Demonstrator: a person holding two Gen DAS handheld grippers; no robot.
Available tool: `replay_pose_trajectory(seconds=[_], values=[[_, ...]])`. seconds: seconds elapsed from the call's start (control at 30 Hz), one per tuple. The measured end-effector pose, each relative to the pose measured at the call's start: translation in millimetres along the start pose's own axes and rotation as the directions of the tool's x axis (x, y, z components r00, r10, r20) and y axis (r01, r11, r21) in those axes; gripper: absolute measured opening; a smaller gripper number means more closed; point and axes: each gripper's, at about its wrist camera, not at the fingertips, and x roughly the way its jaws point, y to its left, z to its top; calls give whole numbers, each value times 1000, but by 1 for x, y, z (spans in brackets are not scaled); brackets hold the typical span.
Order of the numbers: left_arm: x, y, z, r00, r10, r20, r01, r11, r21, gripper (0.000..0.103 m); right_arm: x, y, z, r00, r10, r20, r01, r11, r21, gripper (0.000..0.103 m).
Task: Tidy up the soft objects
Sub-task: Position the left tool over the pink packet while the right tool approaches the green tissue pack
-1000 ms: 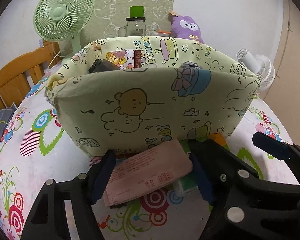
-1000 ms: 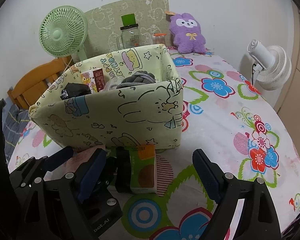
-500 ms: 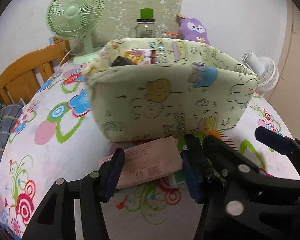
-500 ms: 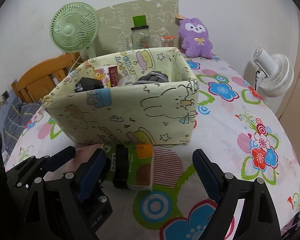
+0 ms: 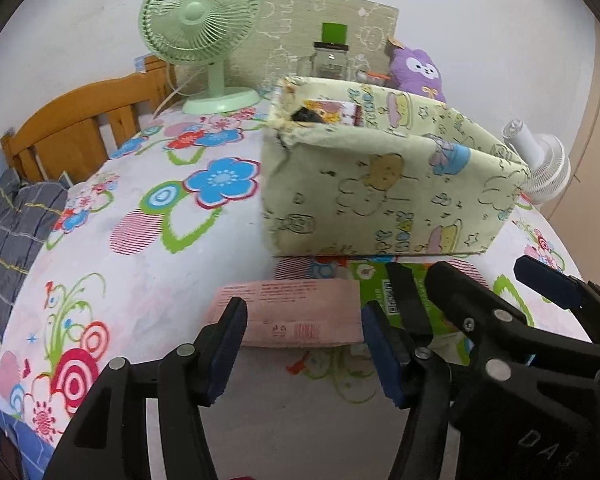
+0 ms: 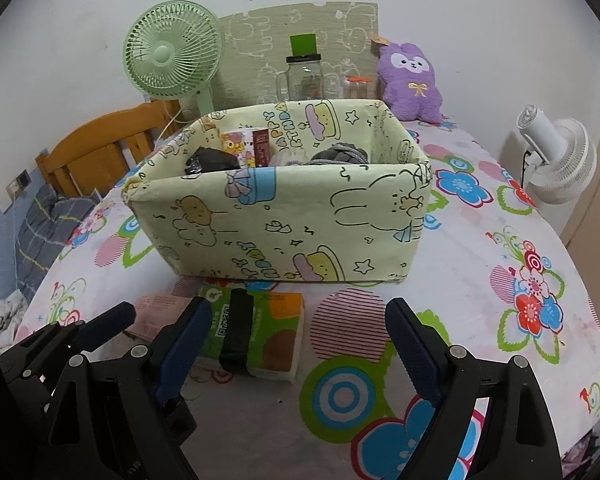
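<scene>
Left gripper (image 5: 300, 344) hides pink tissue pack's (image 5: 288, 312) near edge.

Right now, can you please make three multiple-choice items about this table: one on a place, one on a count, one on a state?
1. Where does the green tissue pack lie?
A. inside the fabric box
B. on the tablecloth in front of the fabric box
C. beside the purple plush

2. How many fans are in view?
A. one
B. two
C. three

3. How do the jaws of the left gripper stand?
A. open, with the pink pack between them
B. shut on the green tissue pack
C. shut on nothing

Answers:
1. B, the pack lies flat on the tablecloth just before the front wall of the fabric box.
2. B, a green fan stands at the back and a white fan at the right edge.
3. A, the two fingers stand apart on either side of the pink pack.
</scene>
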Motion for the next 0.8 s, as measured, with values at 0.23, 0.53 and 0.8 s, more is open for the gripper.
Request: replay_pose_trajectory(seconds=[0.23,0.53,0.8], values=[[-4,13,-2,999,44,1,-44,999,-7,67,3,13,1,1000,18,-7,-18,1000,-17,90],[8,28,-7,996,71,-56,-73,997,-34,70,17,31,-2,998,32,-45,-35,998,-60,90],[13,27,-9,997,67,-46,-67,998,-2,79,40,37,-3,992,32,-119,-38,998,-54,77]])
